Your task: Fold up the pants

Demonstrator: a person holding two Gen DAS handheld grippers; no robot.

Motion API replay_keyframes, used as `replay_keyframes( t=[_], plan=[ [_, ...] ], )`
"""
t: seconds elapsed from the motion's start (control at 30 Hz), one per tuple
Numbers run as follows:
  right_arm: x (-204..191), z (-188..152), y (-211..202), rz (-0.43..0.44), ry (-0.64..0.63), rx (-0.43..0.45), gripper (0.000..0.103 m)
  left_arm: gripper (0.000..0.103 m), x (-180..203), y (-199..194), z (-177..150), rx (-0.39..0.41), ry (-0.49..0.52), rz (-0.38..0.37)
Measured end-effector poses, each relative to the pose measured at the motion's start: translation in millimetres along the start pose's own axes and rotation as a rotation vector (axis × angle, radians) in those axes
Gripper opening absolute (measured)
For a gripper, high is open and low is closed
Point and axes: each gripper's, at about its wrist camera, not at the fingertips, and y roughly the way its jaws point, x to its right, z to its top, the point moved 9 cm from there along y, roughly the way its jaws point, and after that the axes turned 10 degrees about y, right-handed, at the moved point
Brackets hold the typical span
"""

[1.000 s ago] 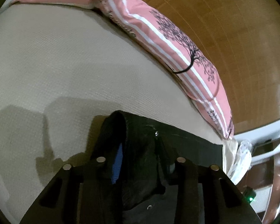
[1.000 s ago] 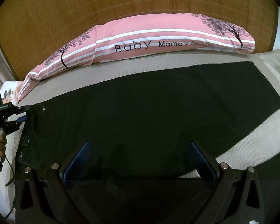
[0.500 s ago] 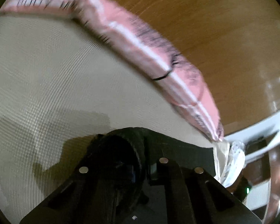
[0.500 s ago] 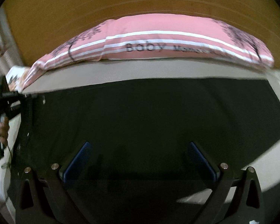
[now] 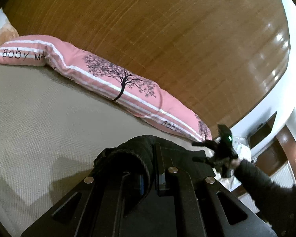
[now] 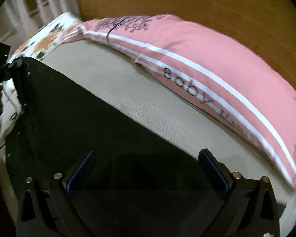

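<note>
Black pants (image 6: 73, 122) lie spread on a beige bed (image 6: 148, 98). My left gripper (image 5: 150, 177) is shut on the pants' waistband (image 5: 132, 154), bunched between its fingers and lifted off the bed. It also shows at the far left of the right wrist view (image 6: 13, 67), pinching the waistband corner. My right gripper (image 6: 146, 169) is open, its blue-padded fingers spread above the dark fabric, holding nothing. It shows at the right of the left wrist view (image 5: 217, 154), in a dark-sleeved hand.
A long pink pillow (image 5: 112, 81) printed with trees and "Baby" lies along the far edge of the bed against a wooden headboard (image 5: 167, 39). A floral pillow (image 6: 47, 39) lies at the corner. White furniture (image 5: 282, 118) stands beyond the bed.
My left gripper has lifted and tilted up with the waistband, and my right gripper has come into its view. My right gripper has swung right, still open over the pants.
</note>
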Motion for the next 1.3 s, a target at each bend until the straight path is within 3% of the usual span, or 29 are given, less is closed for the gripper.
replay_keyframes(
  t=[0.1,0.23,0.43,0.53,0.67,0.87,1.0,1.13,1.3],
  plan=[
    [4,5,16,0.070,-0.070,-0.100,0.101,0.007,3,-4,-1,-0.002,0.026,0.001],
    [14,9,33,0.093,-0.133,-0.172,0.095,0.008,2,-4,0,-0.013,0.038,0.008],
    [38,-12,55,0.099,-0.114,-0.282,0.072,0.008,-3,-1,3,-0.034,0.045,0.031],
    [45,-22,53,0.091,-0.123,-0.259,0.058,0.008,-5,1,4,-0.041,0.050,0.046],
    [55,-26,42,0.035,-0.111,-0.225,0.014,0.008,-10,7,3,-0.054,0.058,0.076],
    [45,-32,5,-0.122,-0.098,-0.083,0.010,0.008,-15,8,2,-0.065,0.092,0.151],
    [28,-46,-33,-0.246,-0.081,0.006,0.008,0.008,-3,-5,0,-0.066,0.142,0.162],
    [2,-78,-76,-0.349,-0.062,0.070,0.008,0.008,17,-27,-12,-0.069,0.169,0.141],
    [-30,-132,-121,-0.414,0.007,0.131,0.007,0.008,47,-64,-45,-0.103,0.241,0.143]
  ],
)
